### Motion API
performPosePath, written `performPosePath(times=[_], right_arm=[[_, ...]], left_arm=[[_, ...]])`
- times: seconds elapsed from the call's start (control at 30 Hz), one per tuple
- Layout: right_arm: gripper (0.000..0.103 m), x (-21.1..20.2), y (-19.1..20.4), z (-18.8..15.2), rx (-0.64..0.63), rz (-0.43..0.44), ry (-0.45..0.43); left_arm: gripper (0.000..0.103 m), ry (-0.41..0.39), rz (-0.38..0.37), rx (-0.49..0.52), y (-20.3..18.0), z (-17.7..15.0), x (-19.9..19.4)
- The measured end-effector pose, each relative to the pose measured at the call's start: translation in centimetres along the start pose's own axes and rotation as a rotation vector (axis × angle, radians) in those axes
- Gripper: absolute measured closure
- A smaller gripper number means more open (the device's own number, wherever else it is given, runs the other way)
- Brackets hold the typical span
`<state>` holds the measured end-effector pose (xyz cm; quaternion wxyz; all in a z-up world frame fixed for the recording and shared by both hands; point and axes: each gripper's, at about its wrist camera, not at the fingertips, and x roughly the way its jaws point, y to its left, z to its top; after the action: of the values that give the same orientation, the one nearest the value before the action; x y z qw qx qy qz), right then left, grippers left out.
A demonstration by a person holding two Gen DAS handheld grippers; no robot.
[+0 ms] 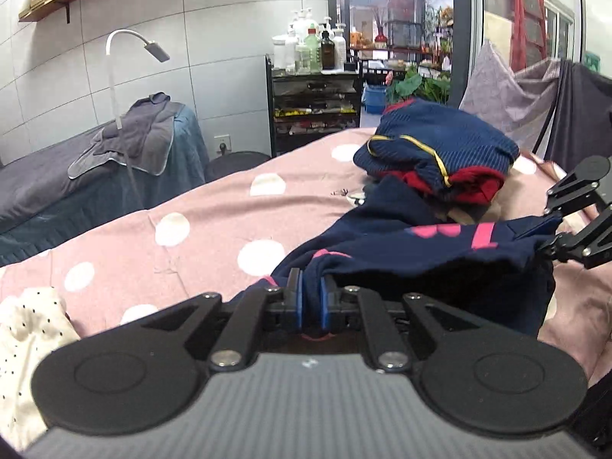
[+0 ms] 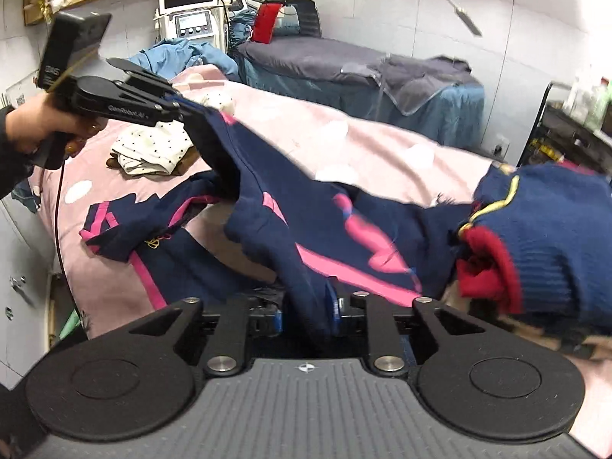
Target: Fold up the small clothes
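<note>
Left tongs (image 1: 310, 298) and right tongs (image 2: 306, 311) each clamp the navy garment (image 2: 306, 229); "GenRobot.AI" legible

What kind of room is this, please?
Probably a beauty or massage treatment room: a covered treatment bed, a trolley of lotion bottles, and a screened treatment machine. Both grippers hold a navy garment over a pink polka-dot sheet.

"GenRobot.AI" on left tool (image 2: 183, 109)
</note>
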<state>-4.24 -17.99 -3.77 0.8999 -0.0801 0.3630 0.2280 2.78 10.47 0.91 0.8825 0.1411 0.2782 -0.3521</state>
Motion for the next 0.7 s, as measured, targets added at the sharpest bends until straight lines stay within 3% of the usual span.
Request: performPosePath(times=[0.07,0.2,0.3,0.43,0.63,0.7], right_arm=[[0.097,0.8,0.5,-0.2,0.0,-0.028,0.018],[0.098,-1.9,2.7,0.4,-0.08,-0.026,-0.069],[0.098,-6.0,3.1,1.5,-0.103,-0.007,-0.161],[0.098,-14.2,4.1,3.5,-0.152,-0.003,-0.355],[0.098,-28.0,6.4,9.2,-0.269,0.042,-0.754],[0.098,-30.8,6.3,10.7,-0.306,0.021,-0.832]], left_arm=[[0.095,0.001,-0.009,-0.011,-0.9,0.4,0.9],[0.095,-0.007,0.01,0.002,-2.6,1.4,0.7],[0.095,-0.077,0.021,-0.019,-3.0,1.8,-2.5],[0.094,-0.259,0.1,0.001,-4.3,3.6,-10.4],[0.094,-0.604,0.214,0.066,-8.3,10.5,-23.4],[0.094,-0.687,0.215,0.073,-9.0,12.6,-27.1]])
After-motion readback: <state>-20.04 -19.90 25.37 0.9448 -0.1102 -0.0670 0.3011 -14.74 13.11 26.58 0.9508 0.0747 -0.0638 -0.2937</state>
